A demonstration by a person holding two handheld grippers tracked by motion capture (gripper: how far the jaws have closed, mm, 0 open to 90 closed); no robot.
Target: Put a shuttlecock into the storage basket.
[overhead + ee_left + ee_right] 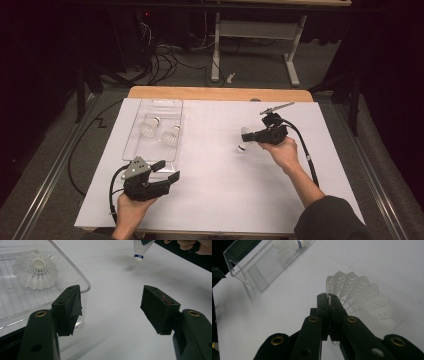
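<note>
A white plastic shuttlecock (244, 139) hangs a little above the white mat, cork down, with my right gripper (248, 136) shut on the edge of its skirt. In the right gripper view the jaws (327, 296) pinch that skirt (357, 295). In the left gripper view the same shuttlecock (140, 248) shows a blue band at its cork. A clear plastic tray (131, 135) at the mat's left holds two more shuttlecocks (150, 126) (170, 136). My left gripper (168, 170) stands open and empty beside the tray's near corner (75, 270), with one shuttlecock (36, 272) inside the tray ahead.
The white mat (220, 190) covers most of a wooden table (220, 93). Cables (160, 62) and a white desk frame (216, 55) stand on the floor beyond the far edge. Each gripper trails a black cable (305, 150).
</note>
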